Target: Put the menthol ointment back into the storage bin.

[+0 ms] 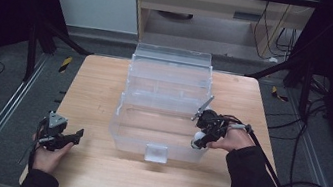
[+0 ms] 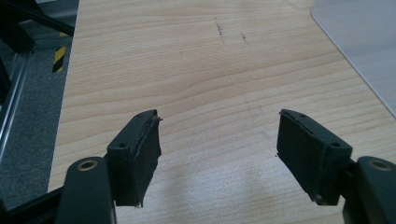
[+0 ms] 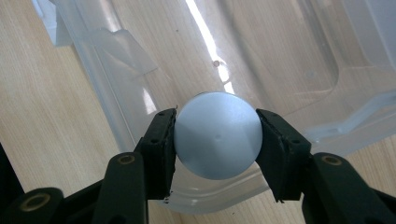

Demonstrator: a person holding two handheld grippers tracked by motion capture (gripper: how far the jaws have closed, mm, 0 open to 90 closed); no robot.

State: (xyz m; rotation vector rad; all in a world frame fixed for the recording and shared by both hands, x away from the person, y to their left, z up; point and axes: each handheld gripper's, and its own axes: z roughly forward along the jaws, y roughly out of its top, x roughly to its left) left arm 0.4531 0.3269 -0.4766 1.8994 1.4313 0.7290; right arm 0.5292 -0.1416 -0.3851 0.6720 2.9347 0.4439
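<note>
1. One clear plastic box (image 1: 165, 106) stands open mid-table (image 1: 91, 172), and I place everything else by it.
2. My right claw (image 3: 215, 140) pinches a pale blue ball (image 3: 217, 135) over the box's front right corner.
3. My left claw (image 2: 217, 154) hangs well left of the box's front, its jaws spread over bare wood.

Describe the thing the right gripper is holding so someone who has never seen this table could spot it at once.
On the wooden table stands a clear plastic box with its lid open. At its front right corner the right gripper is clamped on a pale blue ball, held over the rim. It is the one round, opaque thing among clear plastic and black jaws.
</note>
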